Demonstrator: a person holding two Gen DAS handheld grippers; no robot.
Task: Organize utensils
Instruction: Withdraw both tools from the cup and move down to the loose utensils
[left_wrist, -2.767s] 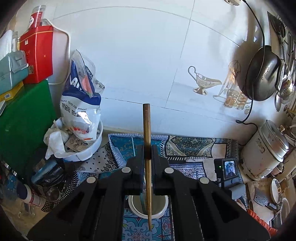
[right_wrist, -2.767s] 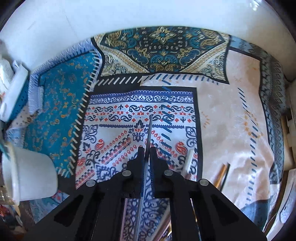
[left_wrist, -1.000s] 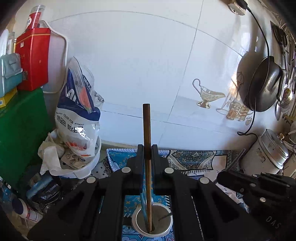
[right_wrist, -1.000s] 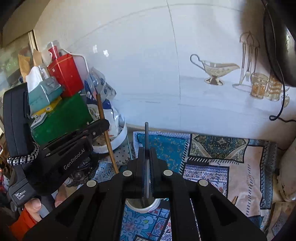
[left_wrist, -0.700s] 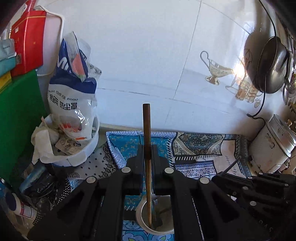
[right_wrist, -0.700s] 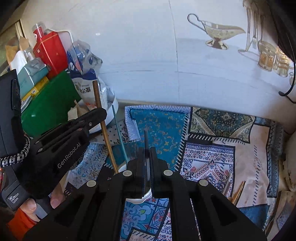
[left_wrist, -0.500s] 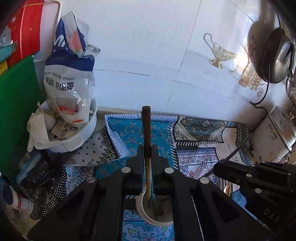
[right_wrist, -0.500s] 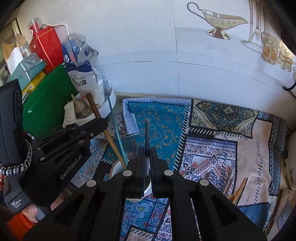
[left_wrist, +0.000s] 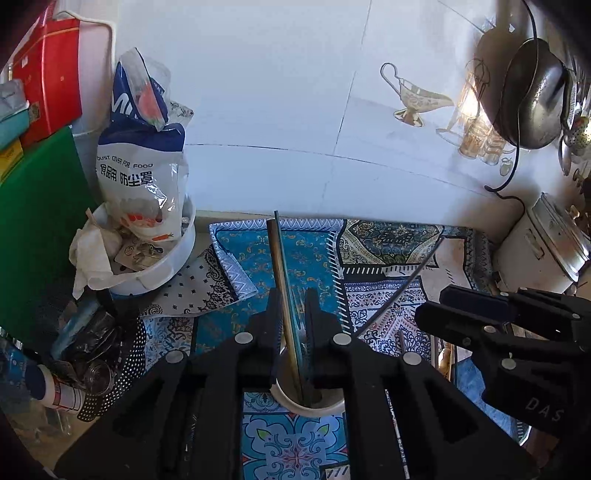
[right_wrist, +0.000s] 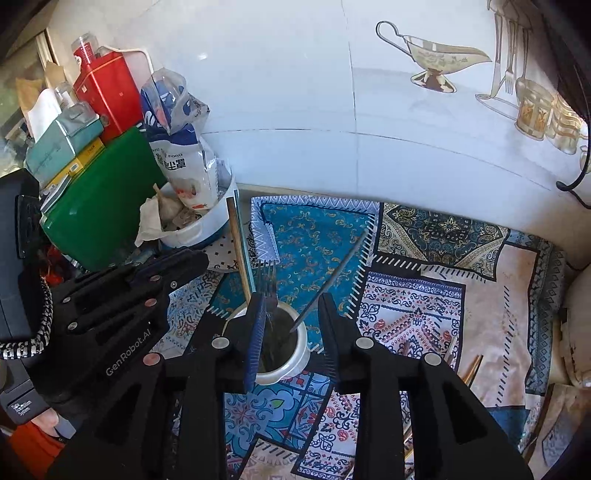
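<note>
The left gripper (left_wrist: 291, 306) hangs over a white cup (left_wrist: 306, 404) on a patterned cloth (left_wrist: 388, 240). Its jaws have just been opening a little and now stand slightly apart, with a brown chopstick (left_wrist: 282, 295) between them; whether the pads touch it cannot be told. The chopstick stands in the cup, its top leaning toward 12 o'clock.

The right gripper (right_wrist: 291, 306) hovers over the same cup (right_wrist: 291, 365), at 3 o'clock of the left gripper in the left wrist view. Its jaws have just been opening and now stand clearly apart, pressing on nothing. A thin grey chopstick (right_wrist: 328, 280) rests in the cup between them, tilted toward 1 o'clock and clear of both pads. A fork (right_wrist: 266, 280) also stands in the cup, tines up, just beside the left finger.

At 10 o'clock of the cup sits a white bowl (right_wrist: 207, 229) with a plastic bag (right_wrist: 184, 155) in it. More chopsticks (right_wrist: 469, 369) lie on the cloth at 3 o'clock of the cup.
</note>
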